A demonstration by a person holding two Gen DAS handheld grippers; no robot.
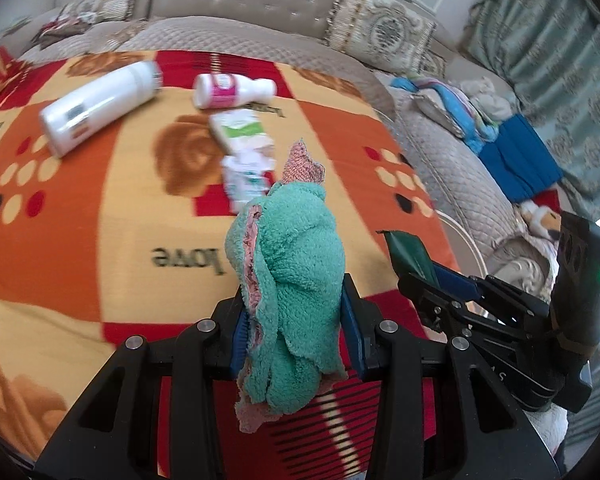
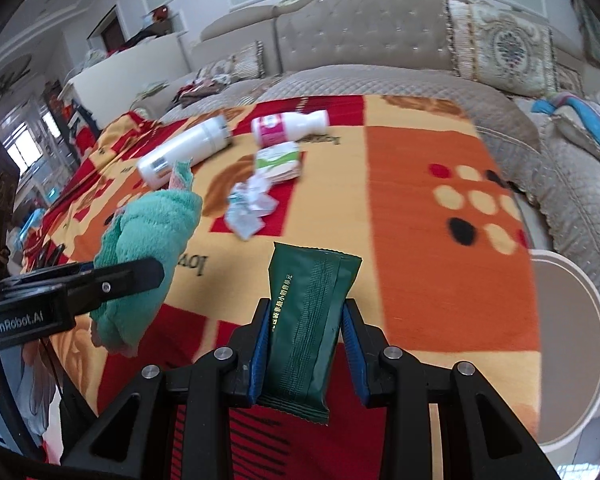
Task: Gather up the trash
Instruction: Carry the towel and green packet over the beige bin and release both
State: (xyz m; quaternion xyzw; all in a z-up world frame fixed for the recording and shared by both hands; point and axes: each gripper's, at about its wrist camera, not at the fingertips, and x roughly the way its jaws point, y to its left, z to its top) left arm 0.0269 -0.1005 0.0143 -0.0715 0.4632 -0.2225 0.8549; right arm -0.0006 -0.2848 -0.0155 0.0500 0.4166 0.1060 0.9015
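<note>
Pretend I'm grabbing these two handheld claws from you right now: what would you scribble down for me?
Left gripper: shut on a bunched green cloth.
Right gripper: shut on a dark green wrapper.
Both held above the blanket.
Left to collect, lying on the blanket: large white bottle, small pink-label bottle, green-and-white packet, crumpled paper.
No bin in view.

A tall white cylindrical bottle [image 2: 184,150], a small white bottle with a pink label [image 2: 288,125], a green-and-white carton [image 2: 280,160] and crumpled white paper [image 2: 248,204] are crowding the far middle of the orange patterned blanket [image 2: 440,220]; its right half is lying open; a beige quilted sofa [image 2: 572,184] is bounding it.
</note>
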